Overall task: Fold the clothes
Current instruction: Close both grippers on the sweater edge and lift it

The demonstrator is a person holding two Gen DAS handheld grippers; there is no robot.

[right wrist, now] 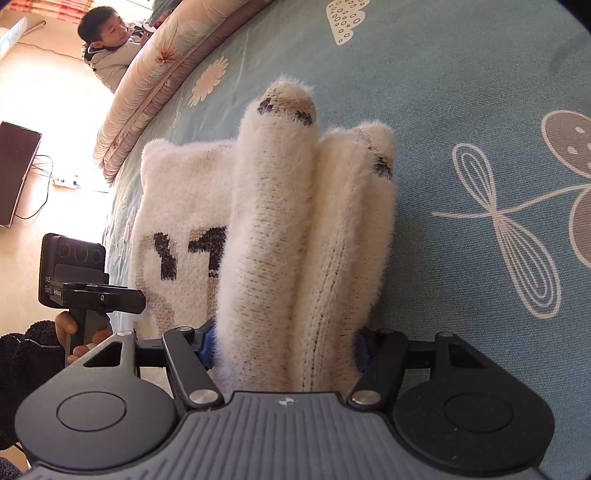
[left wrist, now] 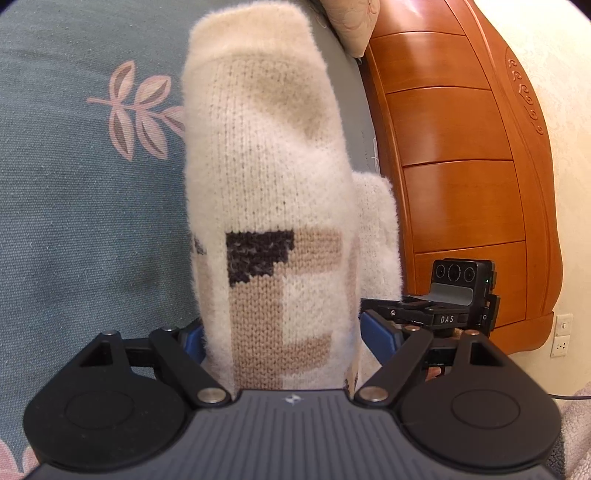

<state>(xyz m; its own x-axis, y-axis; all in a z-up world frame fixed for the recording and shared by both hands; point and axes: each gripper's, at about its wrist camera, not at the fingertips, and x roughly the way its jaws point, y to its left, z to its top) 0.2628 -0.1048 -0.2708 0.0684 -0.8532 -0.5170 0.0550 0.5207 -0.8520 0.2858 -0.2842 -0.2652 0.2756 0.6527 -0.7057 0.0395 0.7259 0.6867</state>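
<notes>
Both grippers pinch the same fluffy cream sweater (left wrist: pixel 266 177) above a bed. Seen from the left wrist, the left gripper (left wrist: pixel 282 341) has its blue-padded fingers (left wrist: pixel 380 338) pressed against either side of a thick fold of the knit, which rises away from the camera and shows a dark brown block and tan blocks in its pattern. Seen from the right wrist, the right gripper (right wrist: pixel 284 349) clamps a bunch of several folds of the sweater (right wrist: pixel 295 229), its blue pads (right wrist: pixel 207 345) tight against the wool. To the left of that bunch, a flatter part of the garment with dark knitted marks drapes down toward the bed.

Beneath the sweater lies the bedspread (left wrist: pixel 74 206), teal with pink leaves in the left view and white flower outlines in the right. A carved wooden headboard (left wrist: pixel 465 177) stands at the bed's end, with a pillow (left wrist: pixel 347 22) against it. A rolled floral quilt (right wrist: pixel 162 70) lies along the bed's far edge. A hand (right wrist: pixel 70 332) in a dark fuzzy sleeve holds the left gripper's handle. Beyond the quilt sits another person (right wrist: pixel 110 48), and a dark screen (right wrist: pixel 16 173) stands by the wall.
</notes>
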